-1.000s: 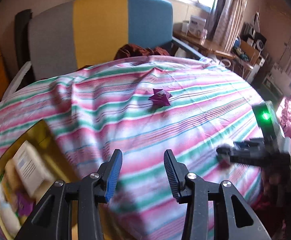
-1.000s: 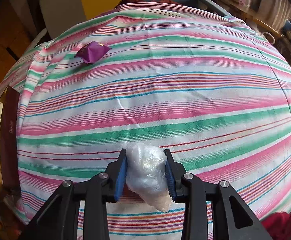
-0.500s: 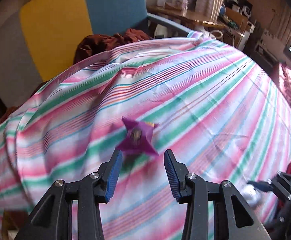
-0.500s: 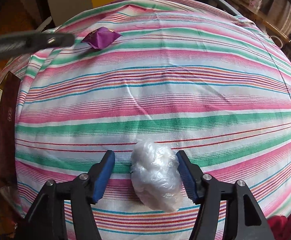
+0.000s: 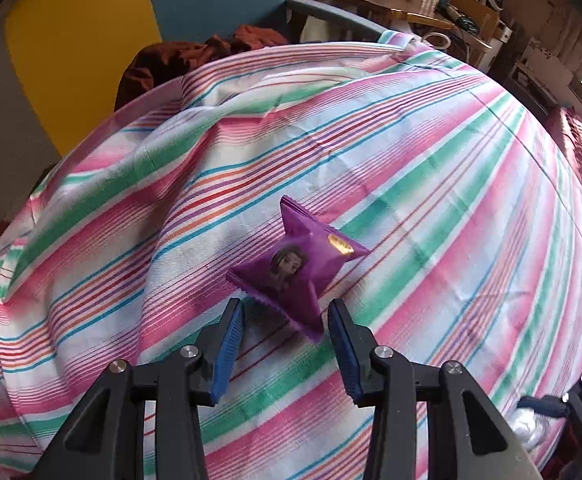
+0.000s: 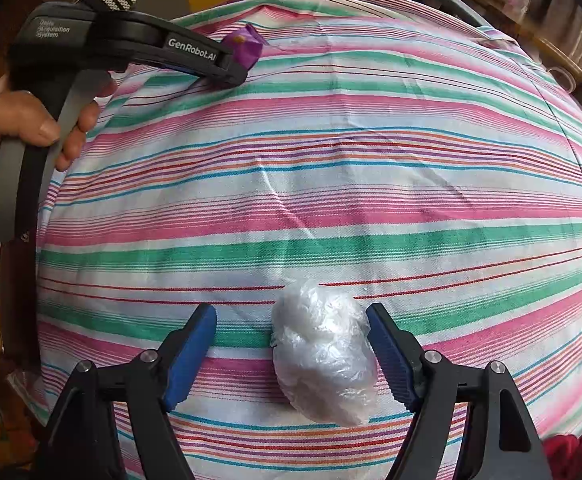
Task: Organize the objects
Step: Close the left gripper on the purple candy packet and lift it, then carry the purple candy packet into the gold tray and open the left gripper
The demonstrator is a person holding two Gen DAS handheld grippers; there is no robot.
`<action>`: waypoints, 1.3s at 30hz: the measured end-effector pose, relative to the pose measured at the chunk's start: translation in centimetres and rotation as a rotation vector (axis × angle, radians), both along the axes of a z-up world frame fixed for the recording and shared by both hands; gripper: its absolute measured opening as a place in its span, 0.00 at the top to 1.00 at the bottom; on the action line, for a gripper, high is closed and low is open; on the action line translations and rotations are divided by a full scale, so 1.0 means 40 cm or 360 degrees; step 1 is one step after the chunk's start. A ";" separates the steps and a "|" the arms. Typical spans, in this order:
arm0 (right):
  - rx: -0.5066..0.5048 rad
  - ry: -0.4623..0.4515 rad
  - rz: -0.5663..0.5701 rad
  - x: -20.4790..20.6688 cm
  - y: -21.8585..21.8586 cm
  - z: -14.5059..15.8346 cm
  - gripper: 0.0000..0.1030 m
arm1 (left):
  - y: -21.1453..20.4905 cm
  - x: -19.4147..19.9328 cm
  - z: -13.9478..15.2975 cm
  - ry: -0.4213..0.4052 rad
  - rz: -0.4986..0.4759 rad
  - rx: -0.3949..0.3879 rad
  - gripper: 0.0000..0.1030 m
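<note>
left gripper lining up on the purple packet, right gripper letting the plastic wad go

left fingers sit narrow and empty, packet just ahead at frame centre; i'd drop straight down so both pads straddle it. right jaws have just been opening, wide now, wad lying loose between them low in frame. left gripper's side reads "genrobot.ai".

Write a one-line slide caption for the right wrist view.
Right gripper, jaws just opened, straddles a crumpled clear plastic wad on the striped cloth; left gripper reaches the purple packet.
</note>
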State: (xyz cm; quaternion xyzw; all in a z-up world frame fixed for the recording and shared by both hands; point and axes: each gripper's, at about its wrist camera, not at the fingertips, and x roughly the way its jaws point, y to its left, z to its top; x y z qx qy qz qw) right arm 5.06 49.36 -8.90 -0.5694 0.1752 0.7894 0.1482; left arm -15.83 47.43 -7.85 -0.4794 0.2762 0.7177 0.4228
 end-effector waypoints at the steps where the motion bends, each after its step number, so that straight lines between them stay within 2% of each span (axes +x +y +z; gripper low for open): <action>1: -0.0004 0.0002 -0.0002 0.002 0.008 -0.001 0.25 | -0.006 0.007 0.008 0.0034 -0.0030 -0.0010 0.58; 2: -0.0004 0.0003 -0.0005 0.002 0.008 0.000 0.25 | -0.013 0.015 0.016 0.0071 -0.0068 -0.0022 0.57; 3: -0.0001 0.0002 -0.0007 0.000 0.008 0.001 0.25 | -0.021 0.022 0.027 0.0113 -0.0106 -0.0030 0.49; 4: 0.0000 0.0001 -0.0007 -0.002 0.008 0.001 0.25 | -0.025 0.026 0.035 0.0147 -0.0131 -0.0031 0.37; 5: 0.0001 0.0002 -0.0008 0.003 0.011 0.000 0.25 | -0.027 0.030 0.045 0.0180 -0.0167 -0.0027 0.32; 7: 0.0004 0.0000 -0.0015 0.006 0.013 0.001 0.24 | -0.020 0.035 0.056 0.0223 -0.0210 -0.0027 0.31; 10: -0.0001 -0.0005 -0.0032 0.008 0.011 0.009 0.22 | 0.011 0.057 0.071 0.0327 -0.0366 -0.0044 0.31; 12: -0.0005 -0.0005 -0.0034 0.007 0.009 0.011 0.22 | 0.041 0.074 0.062 0.0393 -0.0505 -0.0120 0.31; 16: -0.0017 -0.0001 -0.0034 0.011 0.014 0.009 0.20 | 0.083 0.082 0.020 0.0420 -0.0632 -0.0235 0.32; 17: -0.0019 0.0000 -0.0037 0.011 0.015 0.009 0.20 | 0.095 0.070 0.009 0.0391 -0.0616 -0.0247 0.35; 19: -0.0026 0.0002 -0.0048 0.012 0.019 0.009 0.19 | 0.111 0.044 -0.005 0.0312 -0.0554 -0.0239 0.48; 20: -0.0029 0.0004 -0.0054 0.012 0.021 0.010 0.19 | 0.118 0.028 -0.012 0.0263 -0.0497 -0.0222 0.51; 22: -0.0038 0.0007 -0.0061 0.013 0.024 0.010 0.19 | 0.117 0.013 -0.012 0.0170 -0.0438 -0.0145 0.65; 26: -0.0027 0.0005 -0.0055 0.011 0.025 0.009 0.19 | 0.078 0.027 -0.011 0.0140 -0.0324 -0.0042 0.67; 31: -0.0047 0.0019 -0.0081 0.011 0.033 0.014 0.19 | -0.019 0.056 -0.006 0.0071 -0.0064 0.0031 0.68; 39: -0.0224 0.0142 -0.0361 0.052 0.121 0.032 0.19 | -0.142 0.118 0.008 -0.0010 0.0200 0.0042 0.68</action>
